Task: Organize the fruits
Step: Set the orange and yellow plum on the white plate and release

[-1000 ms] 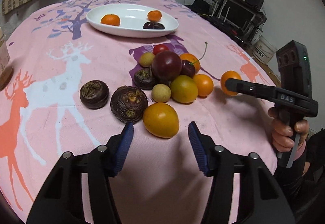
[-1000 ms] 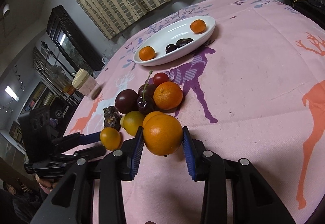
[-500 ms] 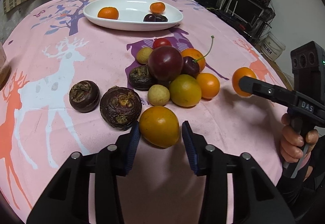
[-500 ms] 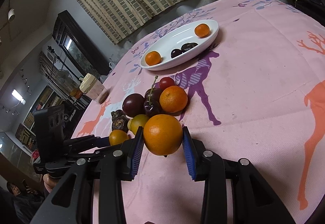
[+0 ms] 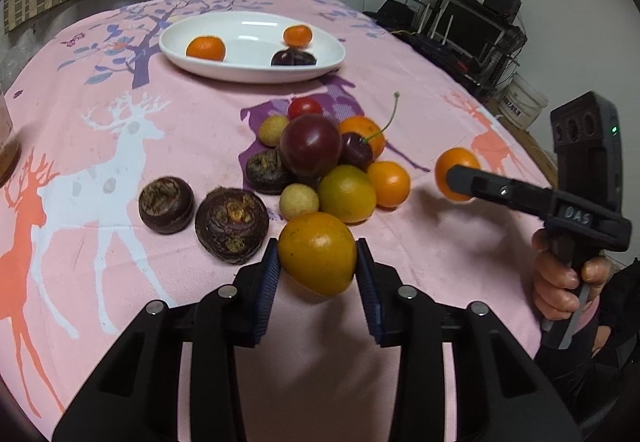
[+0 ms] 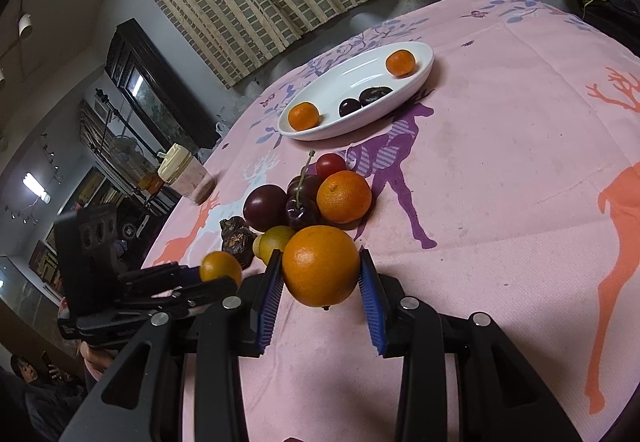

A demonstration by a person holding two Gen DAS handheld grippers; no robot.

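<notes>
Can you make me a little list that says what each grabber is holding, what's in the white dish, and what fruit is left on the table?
left gripper: shut on a yellow-orange fruit
right gripper: shut on an orange
white dish: two small oranges, one at each end, and two dark fruits side by side
fruit pile: big purple plum, cherry with stem, red cherry tomato, oranges, a yellow-green fruit, two small pale round fruits, one dark brown fruit
apart from pile: two dark brown fruits
tablecloth: pink, with deer and trees
</notes>
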